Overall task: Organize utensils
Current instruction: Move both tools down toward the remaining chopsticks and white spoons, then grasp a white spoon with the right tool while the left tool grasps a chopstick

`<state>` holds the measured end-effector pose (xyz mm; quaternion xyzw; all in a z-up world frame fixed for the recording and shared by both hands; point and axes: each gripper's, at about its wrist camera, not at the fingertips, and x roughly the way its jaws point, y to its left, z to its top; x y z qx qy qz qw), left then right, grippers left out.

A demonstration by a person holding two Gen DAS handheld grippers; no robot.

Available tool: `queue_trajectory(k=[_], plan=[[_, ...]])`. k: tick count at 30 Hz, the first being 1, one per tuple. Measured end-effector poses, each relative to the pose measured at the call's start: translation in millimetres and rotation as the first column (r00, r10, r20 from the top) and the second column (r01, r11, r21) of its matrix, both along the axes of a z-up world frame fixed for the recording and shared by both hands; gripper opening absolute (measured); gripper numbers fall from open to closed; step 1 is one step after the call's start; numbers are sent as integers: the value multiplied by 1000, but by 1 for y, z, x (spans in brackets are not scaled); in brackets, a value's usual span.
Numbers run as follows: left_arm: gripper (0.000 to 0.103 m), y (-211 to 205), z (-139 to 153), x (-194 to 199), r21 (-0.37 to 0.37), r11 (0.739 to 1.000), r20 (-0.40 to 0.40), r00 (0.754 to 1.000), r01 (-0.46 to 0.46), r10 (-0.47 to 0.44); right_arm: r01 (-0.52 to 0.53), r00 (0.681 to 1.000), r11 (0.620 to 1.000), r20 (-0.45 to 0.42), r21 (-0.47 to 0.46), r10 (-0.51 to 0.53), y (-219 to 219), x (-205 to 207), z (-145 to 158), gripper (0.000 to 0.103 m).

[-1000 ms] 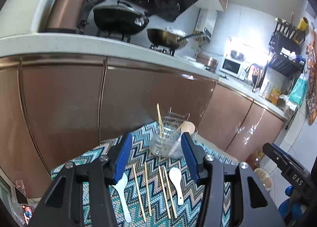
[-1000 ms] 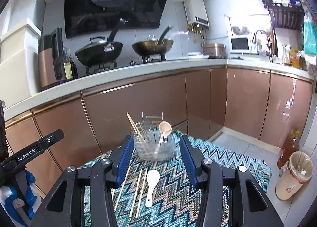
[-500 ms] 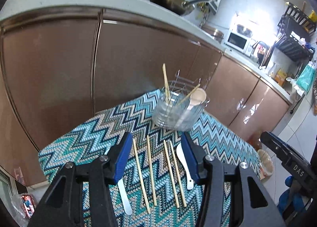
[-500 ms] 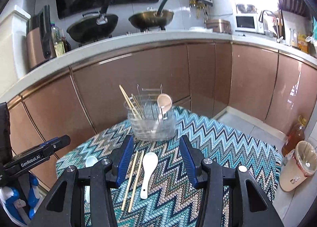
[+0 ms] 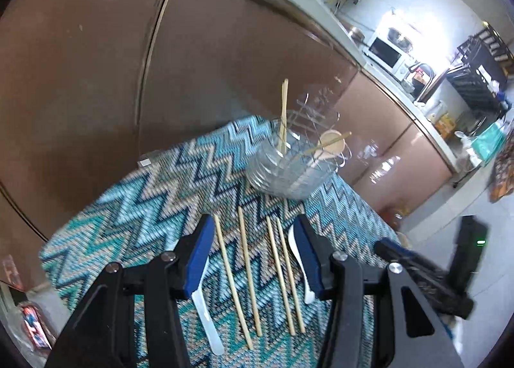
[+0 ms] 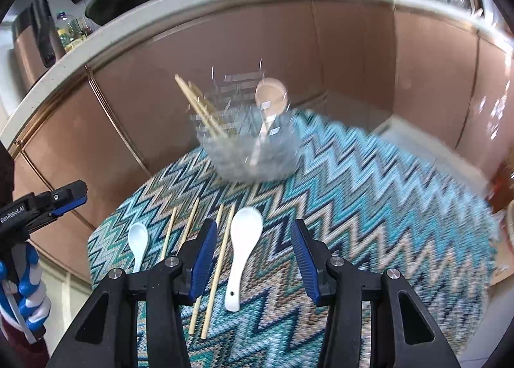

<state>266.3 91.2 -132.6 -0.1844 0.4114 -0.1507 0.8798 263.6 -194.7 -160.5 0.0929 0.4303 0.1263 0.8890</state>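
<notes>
On a zigzag-patterned cloth (image 5: 154,207) lie several wooden chopsticks (image 5: 247,271) and two white spoons. My left gripper (image 5: 253,255) hovers open over the chopsticks, with one white spoon (image 5: 205,319) under its left finger and the other (image 5: 297,255) by its right finger. My right gripper (image 6: 253,258) is open above the larger white spoon (image 6: 242,246), with a chopstick pair (image 6: 221,255) by its left finger. The smaller white spoon (image 6: 138,239) lies further left. A clear holder (image 6: 253,149) behind them contains chopsticks and a wooden spoon (image 6: 270,94).
Brown cabinet doors (image 5: 208,62) stand close behind the small table. The left gripper (image 6: 48,201) shows at the left edge of the right wrist view, and the right gripper (image 5: 417,274) at the lower right of the left wrist view. Floor (image 5: 482,223) lies to the right.
Both grippers have come down and tipped toward the table. The utensils and holder now look nearer and the stove has slid up out of view. Both stay open.
</notes>
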Motion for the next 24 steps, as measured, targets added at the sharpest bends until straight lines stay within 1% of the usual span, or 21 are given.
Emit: queue_trajectory(k=[2, 5, 10, 11, 13, 14, 17, 19, 20, 24], plan=[[48, -1, -8, 11, -31, 999, -56, 998, 34, -35, -24, 998, 999, -56, 39, 27, 0, 13, -15, 39], [47, -10, -18, 19, -62, 995, -109, 990, 84, -91, -62, 991, 996, -115, 67, 69, 1, 29, -33, 35], [46, -44, -35, 38, -65, 985, -184, 969, 158, -167, -120, 976, 988, -173, 102, 136, 4, 54, -54, 26], [43, -52, -40, 43, -57, 984, -204, 963, 170, -178, -131, 972, 986, -180, 106, 148, 5, 57, -57, 25], [38, -65, -51, 52, -36, 983, -242, 953, 180, -183, -152, 966, 982, -193, 116, 172, 6, 64, -62, 22], [35, -72, -60, 60, -33, 982, -274, 943, 186, -188, -165, 962, 979, -202, 119, 186, 6, 68, -64, 21], [34, -84, -78, 75, -23, 981, -338, 922, 190, -187, -190, 951, 972, -221, 136, 217, 5, 77, -72, 16], [32, -91, -90, 84, -14, 982, -376, 909, 186, -177, -202, 943, 968, -237, 151, 234, 3, 85, -79, 15], [30, -94, -95, 88, -15, 983, -394, 902, 186, -176, -207, 940, 966, -242, 158, 241, 2, 88, -81, 14], [25, -102, -107, 99, 18, 983, -431, 888, 184, -159, -240, 924, 954, -259, 178, 281, 0, 99, -88, 14]])
